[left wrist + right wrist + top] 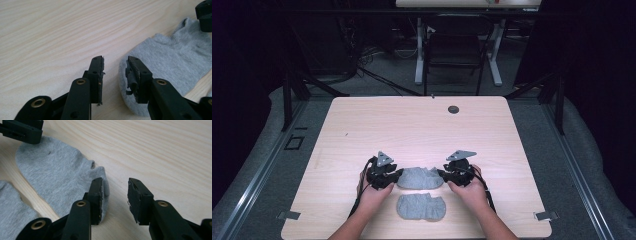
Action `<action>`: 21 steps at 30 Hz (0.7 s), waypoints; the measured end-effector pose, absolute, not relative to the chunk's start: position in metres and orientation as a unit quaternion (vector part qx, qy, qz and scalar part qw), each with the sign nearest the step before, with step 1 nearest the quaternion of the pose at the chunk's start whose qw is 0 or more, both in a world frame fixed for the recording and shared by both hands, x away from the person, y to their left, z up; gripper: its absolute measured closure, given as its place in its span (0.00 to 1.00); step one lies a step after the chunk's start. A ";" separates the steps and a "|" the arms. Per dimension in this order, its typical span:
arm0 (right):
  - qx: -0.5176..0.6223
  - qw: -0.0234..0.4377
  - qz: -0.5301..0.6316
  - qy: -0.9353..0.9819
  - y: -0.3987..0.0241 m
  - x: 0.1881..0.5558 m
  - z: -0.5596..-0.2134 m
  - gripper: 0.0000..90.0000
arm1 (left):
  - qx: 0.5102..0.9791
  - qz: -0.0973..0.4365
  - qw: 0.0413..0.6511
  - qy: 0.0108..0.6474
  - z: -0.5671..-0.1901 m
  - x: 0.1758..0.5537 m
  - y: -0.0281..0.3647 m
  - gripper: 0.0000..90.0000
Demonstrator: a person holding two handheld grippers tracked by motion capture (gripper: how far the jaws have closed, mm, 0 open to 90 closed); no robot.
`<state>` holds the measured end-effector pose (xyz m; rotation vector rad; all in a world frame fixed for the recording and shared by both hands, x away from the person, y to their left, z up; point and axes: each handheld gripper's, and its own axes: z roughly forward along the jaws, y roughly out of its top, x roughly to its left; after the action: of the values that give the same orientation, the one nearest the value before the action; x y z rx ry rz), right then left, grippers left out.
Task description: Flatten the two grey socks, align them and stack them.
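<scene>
Two grey ankle socks lie flat on the wooden table [412, 125], near its front edge. The farther sock [419, 178] stretches between my two grippers, and the nearer sock [421, 207] lies just in front of it. My left gripper [398, 175] is at the farther sock's left end and stands open. In the left gripper view, bare wood shows between the left gripper's [115, 60] jaws, and the sock [175, 62] lies beside one of them. My right gripper [441, 173] is open at the right end. The right gripper's [115, 181] gap holds nothing, with the sock [57, 177] against one jaw.
A dark round hole [453, 109] sits near the table's far edge. A black chair [454, 45] and white desk legs stand beyond the table. Metal brackets [546, 216] mark the front corners. The nearer sock [12, 212] shows at the lower left of the right gripper view.
</scene>
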<state>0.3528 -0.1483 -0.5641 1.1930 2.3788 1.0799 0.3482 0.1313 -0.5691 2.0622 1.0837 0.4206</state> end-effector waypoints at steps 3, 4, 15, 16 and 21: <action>0.414 0.123 0.371 0.822 -0.146 0.354 -0.567 0.72 | 0.810 0.160 0.372 0.424 -0.573 0.348 0.131 0.75; 0.412 0.122 0.372 0.823 -0.146 0.355 -0.568 0.73 | 0.812 0.159 0.369 0.423 -0.574 0.349 0.131 0.75; 0.406 0.116 0.363 0.830 -0.143 0.352 -0.568 0.97 | 0.815 0.157 0.369 0.419 -0.575 0.347 0.131 0.95; 0.406 0.115 0.365 0.830 -0.143 0.352 -0.568 0.97 | 0.813 0.156 0.371 0.421 -0.575 0.347 0.131 0.95; 0.401 0.116 0.368 0.831 -0.143 0.351 -0.567 0.98 | 0.814 0.156 0.371 0.418 -0.575 0.347 0.132 0.97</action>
<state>0.3507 -0.1432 -0.5666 1.1759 2.4335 1.0787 0.3466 0.1318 -0.5749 2.0876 1.0718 0.4002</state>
